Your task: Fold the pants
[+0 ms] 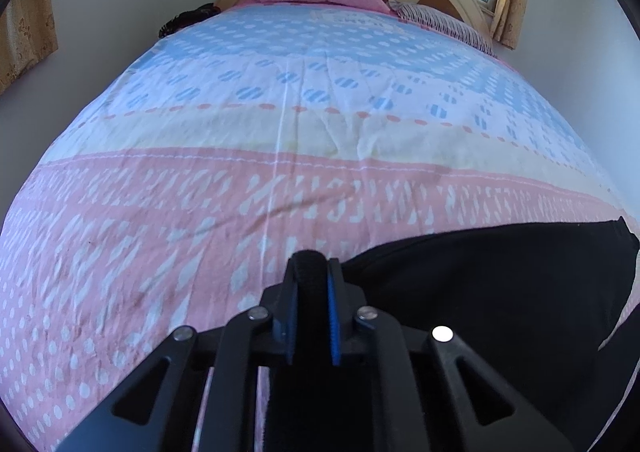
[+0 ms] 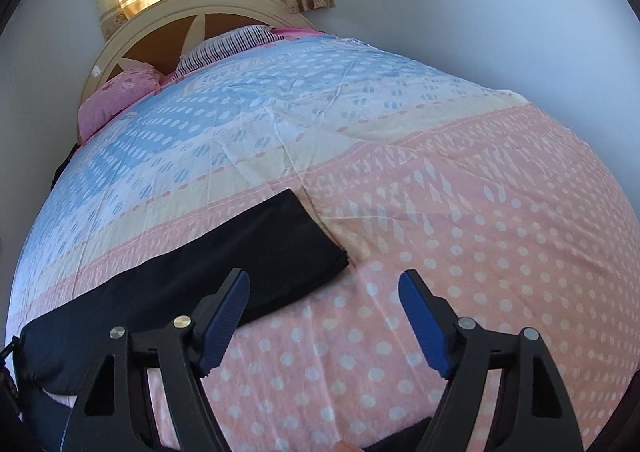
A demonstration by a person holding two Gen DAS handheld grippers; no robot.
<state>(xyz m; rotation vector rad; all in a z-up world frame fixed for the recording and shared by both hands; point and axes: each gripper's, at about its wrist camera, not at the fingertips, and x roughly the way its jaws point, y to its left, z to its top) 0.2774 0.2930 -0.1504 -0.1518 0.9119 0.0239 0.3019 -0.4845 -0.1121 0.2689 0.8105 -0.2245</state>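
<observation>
Pants lie flat on the bed, a long black strip, apparently already folded lengthwise.

Left hand-held gripper: jaws clamped down on a thick edge of the black fabric, probably the waistband end. The rest of the garment runs off to its right in the left wrist view.

Right hand-held gripper: jaws wide apart, nothing between them, only bedsheet below. Its left finger overlaps the near edge of the strip in the picture; can't tell if it touches. The free squared-off end of the strip sits ahead and slightly left of this gripper, near.

Key relation: the long axis runs from lower left to upper right in the right wrist view, so the two grippers sit toward opposite ends. The right one is nearer the free end, so my call is it should take that end, then bring one end over to the other.
</observation>
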